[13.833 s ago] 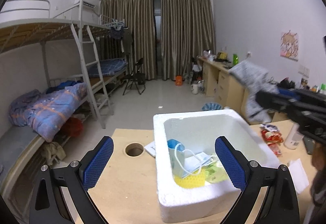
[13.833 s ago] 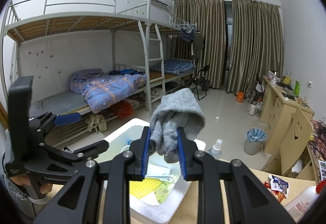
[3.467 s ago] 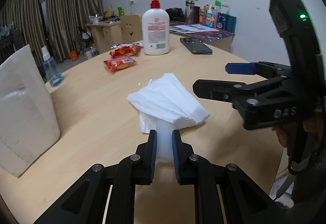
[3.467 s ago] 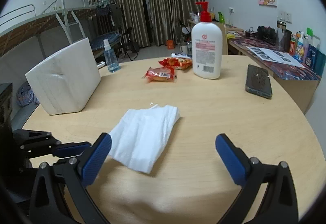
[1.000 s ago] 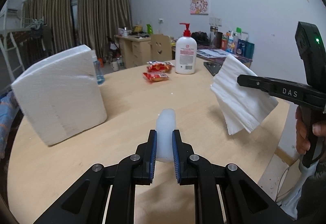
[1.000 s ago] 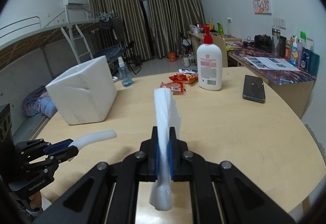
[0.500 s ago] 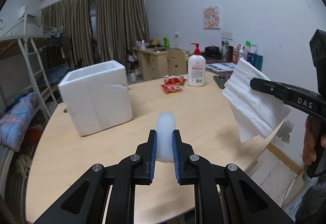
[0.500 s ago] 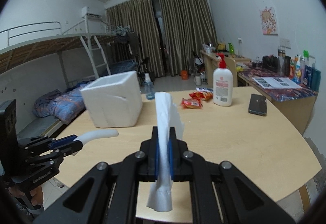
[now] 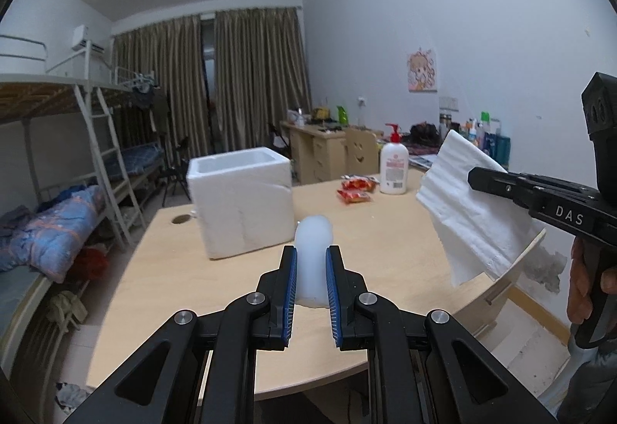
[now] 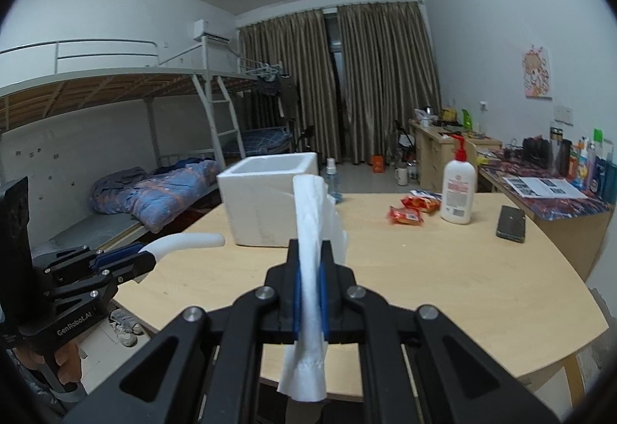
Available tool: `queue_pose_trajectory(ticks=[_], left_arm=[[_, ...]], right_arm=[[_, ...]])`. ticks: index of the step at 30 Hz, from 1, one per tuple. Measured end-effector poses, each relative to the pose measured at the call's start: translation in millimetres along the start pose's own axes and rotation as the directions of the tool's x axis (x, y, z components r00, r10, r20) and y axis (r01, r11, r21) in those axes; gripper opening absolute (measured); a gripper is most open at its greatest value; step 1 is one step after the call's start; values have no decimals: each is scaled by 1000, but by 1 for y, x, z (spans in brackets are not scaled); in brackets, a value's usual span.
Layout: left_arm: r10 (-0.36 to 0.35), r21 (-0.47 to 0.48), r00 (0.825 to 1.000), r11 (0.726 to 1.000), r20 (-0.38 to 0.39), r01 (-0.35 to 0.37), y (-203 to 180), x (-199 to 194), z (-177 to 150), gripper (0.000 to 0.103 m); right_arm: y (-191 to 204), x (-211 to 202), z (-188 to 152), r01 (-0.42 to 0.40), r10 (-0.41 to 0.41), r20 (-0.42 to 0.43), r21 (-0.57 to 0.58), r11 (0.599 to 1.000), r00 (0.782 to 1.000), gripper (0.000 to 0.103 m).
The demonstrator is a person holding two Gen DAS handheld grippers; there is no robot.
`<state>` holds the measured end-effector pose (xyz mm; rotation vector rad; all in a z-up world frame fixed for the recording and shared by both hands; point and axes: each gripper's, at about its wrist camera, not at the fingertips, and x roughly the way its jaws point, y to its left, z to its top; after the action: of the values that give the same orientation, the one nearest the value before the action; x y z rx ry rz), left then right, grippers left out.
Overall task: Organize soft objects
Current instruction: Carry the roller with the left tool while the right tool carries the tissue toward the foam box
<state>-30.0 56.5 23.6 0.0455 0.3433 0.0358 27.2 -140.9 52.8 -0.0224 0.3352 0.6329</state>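
Above the near edge of the round wooden table [image 9: 389, 250], a white folded cloth [image 10: 308, 270] hangs edge-on in the right gripper [image 10: 308, 289], whose jaws pinch it tight. Beside it, the left gripper [image 9: 311, 283] has its jaws clamped on a soft, translucent white tube [image 9: 313, 258] that sticks forward. Farther off on the table stands a white foam box [image 9: 243, 200], open-topped; a pump bottle [image 10: 459, 189], red snack packets [image 10: 414, 208] and a dark phone [image 10: 511, 223] lie to its right
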Motion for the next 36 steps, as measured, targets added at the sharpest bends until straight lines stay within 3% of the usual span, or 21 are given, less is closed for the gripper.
queue_pose_trajectory(ticks=[8,19,27,36], left_arm=[[73,-8,995,997,65,-73,14,-41,-6,16],[126,-58,987,991,105,-120,32,-74,-14,16],[123,-85,983,990,139,-112,38,-76,-14,16],[142,-109,980,986,137,-128,49,-54,-9,16]], right_arm=[[35,-7,1,-62,64,23,-53,997,998,11],[76,-7,4,-117,121,35,-119,986,992,11],[92,1,4,-136,141,29,-142,980,990,11],[88,15,7,-153,161,42,-142,978,986,11]])
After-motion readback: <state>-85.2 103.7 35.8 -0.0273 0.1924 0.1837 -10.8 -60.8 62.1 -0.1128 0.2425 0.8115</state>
